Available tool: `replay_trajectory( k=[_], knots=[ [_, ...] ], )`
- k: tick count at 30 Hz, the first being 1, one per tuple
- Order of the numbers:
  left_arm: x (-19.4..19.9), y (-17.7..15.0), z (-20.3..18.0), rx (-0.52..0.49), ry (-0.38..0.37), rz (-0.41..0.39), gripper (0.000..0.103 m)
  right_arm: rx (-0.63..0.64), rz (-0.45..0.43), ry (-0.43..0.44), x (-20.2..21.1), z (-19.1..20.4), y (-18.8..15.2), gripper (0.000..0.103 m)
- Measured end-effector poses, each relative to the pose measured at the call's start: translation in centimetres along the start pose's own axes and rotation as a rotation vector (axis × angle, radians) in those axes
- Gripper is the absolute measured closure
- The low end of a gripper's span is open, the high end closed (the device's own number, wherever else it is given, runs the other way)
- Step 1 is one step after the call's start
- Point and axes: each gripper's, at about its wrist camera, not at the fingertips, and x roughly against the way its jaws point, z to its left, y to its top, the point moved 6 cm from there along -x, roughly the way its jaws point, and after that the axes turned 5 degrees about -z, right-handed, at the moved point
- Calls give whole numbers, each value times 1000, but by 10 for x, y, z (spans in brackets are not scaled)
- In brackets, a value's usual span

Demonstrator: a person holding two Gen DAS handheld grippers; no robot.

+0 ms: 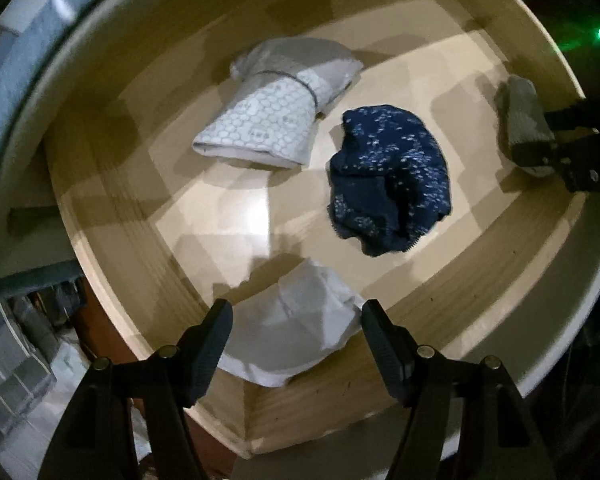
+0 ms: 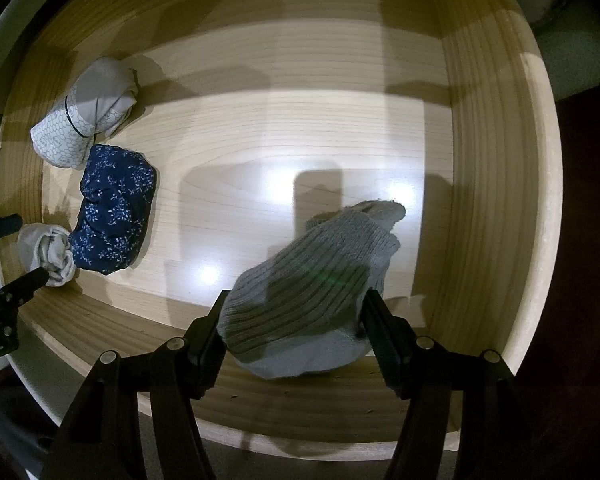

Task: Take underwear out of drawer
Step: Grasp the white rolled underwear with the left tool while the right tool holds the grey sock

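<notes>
pale wooden drawer (image 2: pixel 496 168) holds four bundles. right gripper (image 2: pixel 292 320) clamps the grey ribbed underwear (image 2: pixel 312 276) near the front wall. left gripper (image 1: pixel 296 320), jaws wide, straddles a white bundle (image 1: pixel 296 332) beside the navy floral bundle (image 1: pixel 388 180) and patterned white roll (image 1: pixel 268 120).

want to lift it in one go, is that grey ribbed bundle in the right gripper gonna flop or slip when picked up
Probably floppy: the grey ribbed bundle is soft knit that bulges between the right gripper's pads. It looks light, loosely bunched cloth. Slipping seems unlikely, since the ribs should catch on the pads, but a loose end near the drawer floor may dangle or unroll.
</notes>
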Motion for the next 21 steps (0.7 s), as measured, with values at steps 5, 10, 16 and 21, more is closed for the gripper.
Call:
replay_trajectory(
  k=[5,10,16,21],
  knots=[
    [10,1,-10,-81,0,29,34,-1,0,0,0,0,0,42],
    [0,4,-11,-74,-49,79,34,-4,1,1,-1,-2,0,42],
    [-21,8,-16,-70,-20,86,34,-7,0,1,0,-6,0,42],
    [-27,13,-20,-10,-39,61,31,-7,2,-1,-1,-6,1,42]
  ],
)
